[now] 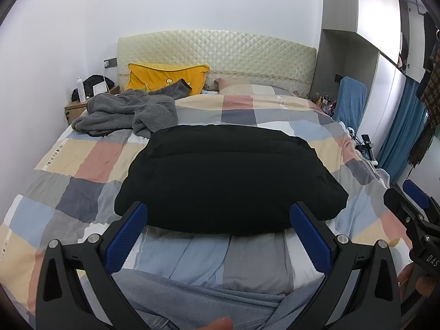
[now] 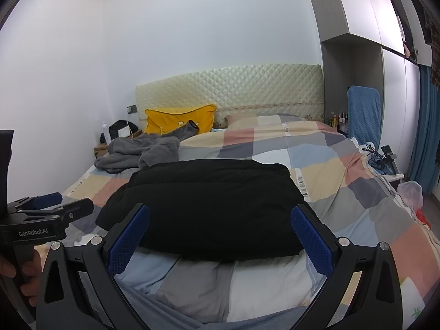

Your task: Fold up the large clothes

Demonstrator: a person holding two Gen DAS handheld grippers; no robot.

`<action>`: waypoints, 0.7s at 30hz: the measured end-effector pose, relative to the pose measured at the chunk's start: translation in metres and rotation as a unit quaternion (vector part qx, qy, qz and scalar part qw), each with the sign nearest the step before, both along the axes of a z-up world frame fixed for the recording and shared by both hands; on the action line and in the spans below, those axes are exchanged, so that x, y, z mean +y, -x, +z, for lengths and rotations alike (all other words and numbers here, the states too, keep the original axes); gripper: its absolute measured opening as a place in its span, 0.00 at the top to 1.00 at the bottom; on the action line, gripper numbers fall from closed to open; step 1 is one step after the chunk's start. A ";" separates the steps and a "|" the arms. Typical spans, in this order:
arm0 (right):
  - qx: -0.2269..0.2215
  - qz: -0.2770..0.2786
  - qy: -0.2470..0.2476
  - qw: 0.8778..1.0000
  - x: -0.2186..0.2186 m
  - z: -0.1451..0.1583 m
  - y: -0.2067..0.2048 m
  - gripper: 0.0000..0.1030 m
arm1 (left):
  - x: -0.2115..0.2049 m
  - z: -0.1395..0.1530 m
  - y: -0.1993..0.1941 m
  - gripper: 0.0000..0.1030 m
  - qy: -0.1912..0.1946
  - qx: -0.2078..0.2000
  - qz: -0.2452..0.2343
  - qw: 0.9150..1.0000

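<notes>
A black puffy garment (image 1: 228,176) lies folded into a thick rectangle on the checkered bed cover (image 1: 82,159); it also shows in the right wrist view (image 2: 206,206). My left gripper (image 1: 218,214) is open and empty, its blue pads just short of the garment's near edge. My right gripper (image 2: 220,217) is open and empty too, held at the same near edge. Each gripper shows at the side of the other's view: the right gripper (image 1: 409,200) and the left gripper (image 2: 52,206). A crumpled grey fleece garment (image 1: 129,112) lies at the bed's far left.
A yellow pillow (image 1: 165,79) leans on the quilted headboard (image 1: 220,52). A nightstand (image 1: 78,107) with a bottle and bag stands far left. A blue-draped chair (image 1: 352,99), blue curtain (image 1: 401,132) and cables stand at the right of the bed.
</notes>
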State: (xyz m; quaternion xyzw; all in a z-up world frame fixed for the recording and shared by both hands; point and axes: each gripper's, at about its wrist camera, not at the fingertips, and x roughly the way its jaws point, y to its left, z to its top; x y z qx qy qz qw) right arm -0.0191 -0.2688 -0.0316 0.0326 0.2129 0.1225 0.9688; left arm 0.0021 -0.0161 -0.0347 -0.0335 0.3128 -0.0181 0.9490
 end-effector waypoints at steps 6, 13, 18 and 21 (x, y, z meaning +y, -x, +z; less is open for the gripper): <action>0.002 -0.003 0.001 1.000 -0.001 0.000 0.000 0.00 | -0.001 0.000 0.000 0.00 0.003 0.002 0.001 1.000; -0.001 -0.002 0.001 1.000 -0.001 0.001 0.002 0.00 | -0.003 0.000 -0.001 0.00 0.001 0.003 0.005 1.000; -0.001 0.000 0.002 1.000 -0.001 0.002 0.002 0.00 | -0.004 -0.001 -0.001 0.00 -0.001 0.005 0.009 1.000; -0.002 -0.002 0.004 1.000 0.000 0.002 0.002 0.00 | -0.003 0.000 0.000 0.00 -0.002 0.001 0.014 1.000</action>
